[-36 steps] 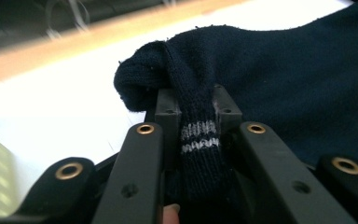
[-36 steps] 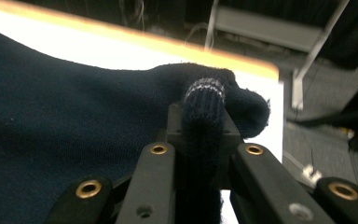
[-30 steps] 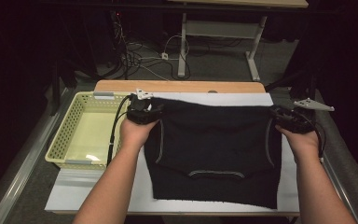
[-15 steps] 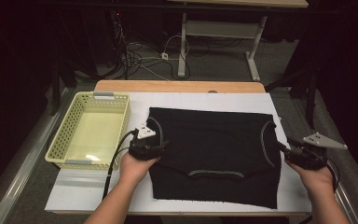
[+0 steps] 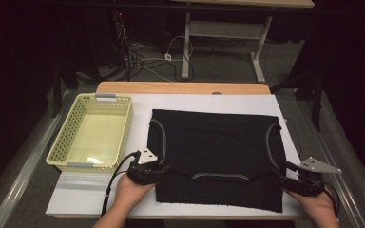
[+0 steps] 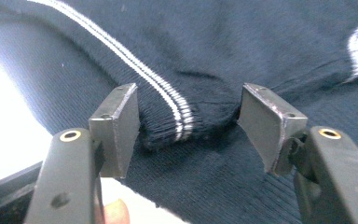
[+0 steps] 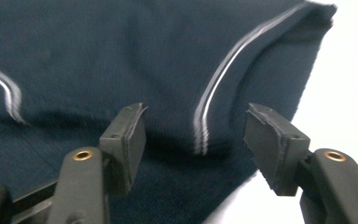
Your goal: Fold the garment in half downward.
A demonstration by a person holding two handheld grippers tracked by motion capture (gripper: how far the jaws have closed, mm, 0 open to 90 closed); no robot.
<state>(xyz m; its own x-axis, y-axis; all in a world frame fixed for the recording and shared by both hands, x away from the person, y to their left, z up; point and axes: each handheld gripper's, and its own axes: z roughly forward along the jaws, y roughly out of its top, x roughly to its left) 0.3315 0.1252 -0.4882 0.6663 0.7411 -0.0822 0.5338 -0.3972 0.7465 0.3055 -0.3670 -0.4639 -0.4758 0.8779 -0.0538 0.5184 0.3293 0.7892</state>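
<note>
With the folded edge of the black sweater (image 5: 217,161) laid near the tabletop's (image 5: 204,102) front edge, draw the wide, empty left claw (image 5: 164,168) and the right claw (image 5: 279,172), its jaws just opened off the cloth, straight back without dragging the fold

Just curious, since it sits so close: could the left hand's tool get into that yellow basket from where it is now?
Probably yes. The basket stands open-topped just beyond the left tool, with bare table between them. The tool's jaws stand apart around the sweater's shoulder edge, not clamped.
</note>
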